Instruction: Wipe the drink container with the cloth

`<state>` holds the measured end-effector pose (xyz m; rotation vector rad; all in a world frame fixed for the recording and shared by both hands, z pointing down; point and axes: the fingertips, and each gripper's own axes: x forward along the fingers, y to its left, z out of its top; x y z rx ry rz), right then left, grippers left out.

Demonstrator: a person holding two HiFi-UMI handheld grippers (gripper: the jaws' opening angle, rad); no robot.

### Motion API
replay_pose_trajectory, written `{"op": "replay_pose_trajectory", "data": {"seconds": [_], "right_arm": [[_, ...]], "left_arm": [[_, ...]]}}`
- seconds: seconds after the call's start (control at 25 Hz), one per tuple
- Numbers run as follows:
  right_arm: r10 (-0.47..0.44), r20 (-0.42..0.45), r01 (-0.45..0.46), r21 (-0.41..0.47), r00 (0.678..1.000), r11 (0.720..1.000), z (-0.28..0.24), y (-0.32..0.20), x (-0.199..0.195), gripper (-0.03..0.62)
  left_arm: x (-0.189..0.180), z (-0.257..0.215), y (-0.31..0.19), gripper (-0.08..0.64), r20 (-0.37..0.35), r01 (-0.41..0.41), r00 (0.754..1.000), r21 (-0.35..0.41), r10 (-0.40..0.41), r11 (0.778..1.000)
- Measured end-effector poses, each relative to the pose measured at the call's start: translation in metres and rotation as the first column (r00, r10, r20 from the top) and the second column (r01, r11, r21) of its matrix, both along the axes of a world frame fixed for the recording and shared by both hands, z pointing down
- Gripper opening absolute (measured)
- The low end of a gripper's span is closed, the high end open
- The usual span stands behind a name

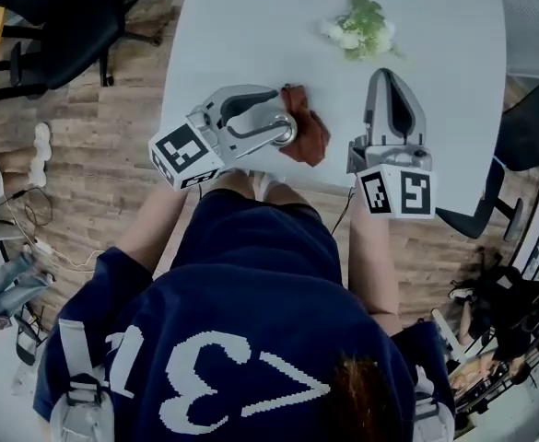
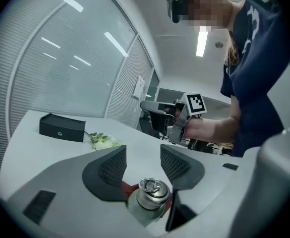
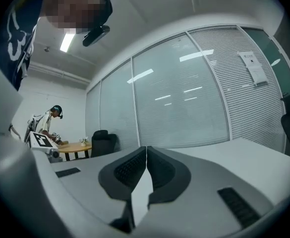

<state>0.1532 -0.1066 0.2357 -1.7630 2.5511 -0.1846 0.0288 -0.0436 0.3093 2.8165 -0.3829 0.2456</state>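
A small silver drink can (image 2: 152,193) stands on a crumpled red cloth (image 1: 308,136) near the white table's front edge. My left gripper (image 2: 144,165) is open, its dark pads apart on either side above the can's top, not pressing it. In the head view the left gripper (image 1: 276,114) reaches in from the left, and the can (image 1: 286,136) shows at its lower finger, beside the cloth. Red cloth (image 2: 129,188) peeks out around the can's base. My right gripper (image 1: 386,74) hovers to the right of the cloth, shut with nothing between its jaws (image 3: 145,155).
A bunch of white flowers with green leaves (image 1: 359,28) lies farther back on the table (image 1: 251,26). A black box (image 2: 62,128) sits at the far side. Office chairs (image 1: 57,17) stand left and right of the table on wooden flooring.
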Motion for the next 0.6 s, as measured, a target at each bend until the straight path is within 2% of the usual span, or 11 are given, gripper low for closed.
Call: {"op": "replay_pose_trajectory", "data": {"seconds": [0.2, 0.36, 0.4, 0.52, 0.6], "right_arm": [[0.08, -0.032, -0.082, -0.043, 0.996, 0.996, 0.027, 0.01, 0.008, 0.026], [0.119, -0.036, -0.122, -0.084, 0.992, 0.989, 0.045, 0.016, 0.019, 0.026], [0.127, -0.036, -0.129, -0.091, 0.991, 0.987, 0.048, 0.017, 0.02, 0.026], [0.14, -0.035, -0.143, -0.104, 0.99, 0.984, 0.054, 0.021, 0.023, 0.026], [0.148, -0.033, -0.15, -0.107, 0.988, 0.983, 0.057, 0.023, 0.025, 0.026]], "left_arm": [[0.017, 0.034, 0.016, 0.219, 0.005, -0.151, 0.988, -0.121, 0.152, 0.981], [0.027, 0.06, 0.03, 0.236, 0.058, -0.227, 0.969, -0.167, 0.239, 0.959], [0.028, 0.062, 0.031, 0.236, 0.079, -0.237, 0.965, -0.146, 0.25, 0.96], [0.029, 0.056, 0.031, 0.233, 0.137, -0.234, 0.963, -0.01, 0.233, 0.972], [0.028, 0.049, 0.031, 0.206, 0.132, -0.227, 0.966, 0.034, 0.221, 0.973]]}}
